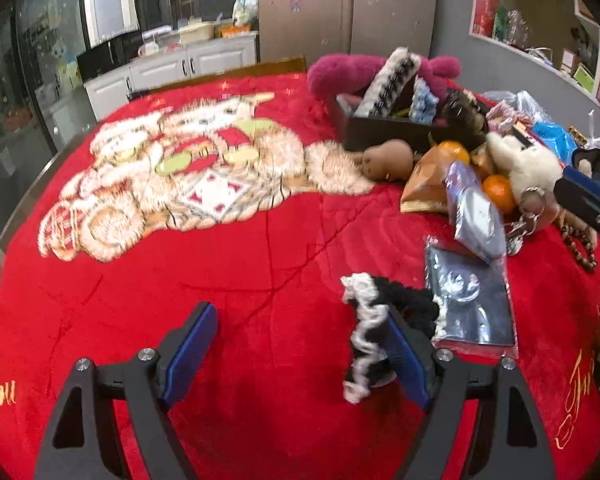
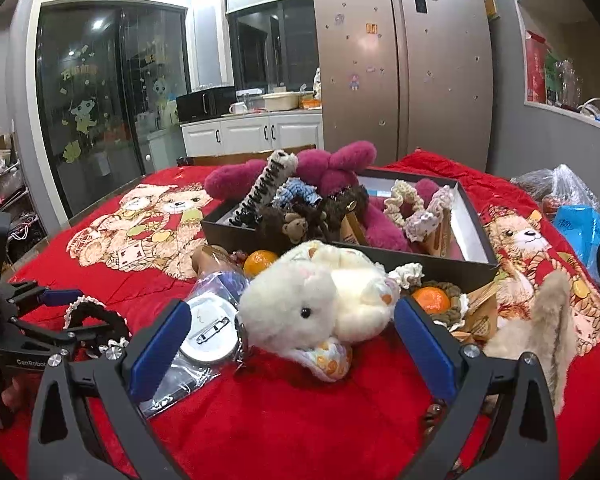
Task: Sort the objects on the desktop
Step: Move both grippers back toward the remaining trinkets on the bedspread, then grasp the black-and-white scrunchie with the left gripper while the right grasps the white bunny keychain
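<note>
My left gripper (image 1: 300, 356) is open and low over the red blanket (image 1: 260, 272). A black and white scrunchie (image 1: 380, 316) lies draped against its right finger (image 1: 408, 360), and the pads are not pressing it. My right gripper (image 2: 292, 348) is open too. A white plush toy (image 2: 320, 300) lies on the blanket between its fingertips, clear of both pads. Behind the toy stands a black box (image 2: 420, 258) holding scrunchies, hair clips and a magenta plush (image 2: 332, 164). The left gripper (image 2: 76, 312) shows at the left of the right wrist view.
Around the white plush lie two oranges (image 2: 260, 262) (image 2: 432, 300), a bagged round badge (image 2: 210, 336), a silver packet (image 1: 468, 300), a brown plush (image 1: 388, 158), a bead bracelet (image 1: 580, 244) and a beige furry piece (image 2: 540, 332). Plastic bags (image 2: 576, 220) crowd the right edge.
</note>
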Motion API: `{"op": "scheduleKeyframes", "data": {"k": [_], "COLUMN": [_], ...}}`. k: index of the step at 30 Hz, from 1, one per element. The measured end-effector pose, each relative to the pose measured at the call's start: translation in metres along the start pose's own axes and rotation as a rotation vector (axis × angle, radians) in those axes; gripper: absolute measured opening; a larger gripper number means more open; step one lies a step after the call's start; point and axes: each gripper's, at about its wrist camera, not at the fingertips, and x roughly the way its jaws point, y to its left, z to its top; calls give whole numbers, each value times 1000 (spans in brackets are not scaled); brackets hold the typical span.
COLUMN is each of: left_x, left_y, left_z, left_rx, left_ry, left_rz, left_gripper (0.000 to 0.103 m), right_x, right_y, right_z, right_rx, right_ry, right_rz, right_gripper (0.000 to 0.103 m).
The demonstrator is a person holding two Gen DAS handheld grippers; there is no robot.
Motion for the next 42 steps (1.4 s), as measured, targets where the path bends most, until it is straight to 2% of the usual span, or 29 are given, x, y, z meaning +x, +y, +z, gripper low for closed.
{"op": "scheduleKeyframes", "data": {"k": [6, 13, 15, 19, 22, 26, 28, 29, 30, 31, 33, 34, 35, 41, 42], "left_x": [2, 5, 5, 5, 6, 5, 5, 3, 1, 0, -2, -3, -4, -14, -17], "left_y": [0, -1, -1, -1, -1, -1, -1, -1, -2, -3, -5, -5, -5, -1, 0], "left_z": [1, 2, 2, 2, 2, 2, 2, 2, 1, 1, 1, 1, 0, -1, -1], "left_rx": [-3, -4, -4, -3, -4, -3, -4, -1, 5, 10, 14, 10, 6, -29, -35], "left_ry": [6, 13, 13, 13, 14, 11, 8, 1, -10, -16, -23, -26, -27, -57, -67], "left_rz": [-4, 10, 10, 12, 12, 17, 14, 8, 3, 3, -11, -15, -18, -53, -64], "left_gripper": [86, 90, 90, 90, 90, 90, 87, 76, 57, 48, 20, 13, 9, 7, 7], "right_x": [10, 23, 27, 30, 31, 30, 30, 28, 27, 25, 19, 17, 12, -12, -17], "right_y": [-3, -12, -14, -17, -18, -14, -12, -13, -14, -14, -14, -14, -13, -14, -14], "right_z": [1, 1, 0, -1, -1, -2, -3, -3, -3, -3, -2, -2, -1, 7, 9], "right_rx": [24, 81, 95, 110, 115, 108, 109, 117, 127, 132, 136, 138, 141, 167, 166], "right_ry": [33, 92, 114, 131, 134, 142, 146, 143, 139, 136, 123, 116, 106, 49, 35], "right_rz": [29, 12, 2, 0, 1, 12, 17, 20, 27, 29, 30, 32, 38, 75, 84], "right_gripper": [102, 100, 93, 87, 80, 61, 55, 52, 48, 47, 41, 41, 40, 38, 34]}}
